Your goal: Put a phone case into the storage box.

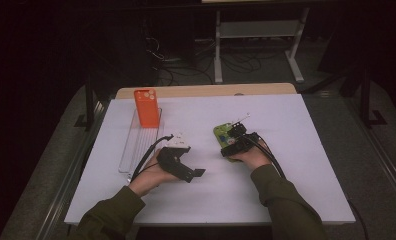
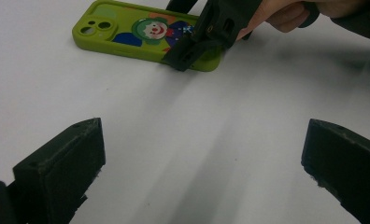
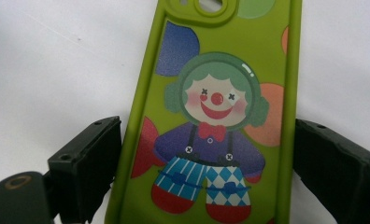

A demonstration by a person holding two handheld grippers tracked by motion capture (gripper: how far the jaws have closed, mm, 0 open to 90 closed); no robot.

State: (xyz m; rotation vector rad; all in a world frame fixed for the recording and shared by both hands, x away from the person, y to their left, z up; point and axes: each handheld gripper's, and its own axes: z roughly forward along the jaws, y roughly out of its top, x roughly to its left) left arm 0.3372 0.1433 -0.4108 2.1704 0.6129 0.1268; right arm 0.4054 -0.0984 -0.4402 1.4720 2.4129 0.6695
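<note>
A green phone case point(image 3: 220, 60) printed with a clown lies flat on the white table point(image 1: 296, 165), camera cutout at its far end. My right gripper point(image 3: 206, 163) straddles its near half, one black jaw pressed against each long edge, so it is shut on the case. The high view has that case point(image 1: 221, 131) right of centre under my right gripper point(image 1: 234, 139). My left gripper point(image 1: 193, 174) rests on the table to its left, pointing right. Its own view shows the left gripper point(image 2: 202, 163) open over bare table, with the green case point(image 2: 122, 32) farther off.
An orange phone case point(image 1: 146, 107) stands upright at the far end of a clear slotted rack point(image 1: 135, 145) on the table's left side. A wooden strip point(image 1: 206, 90) runs along the table's far edge. Cables trail from both grippers toward the person's sleeves.
</note>
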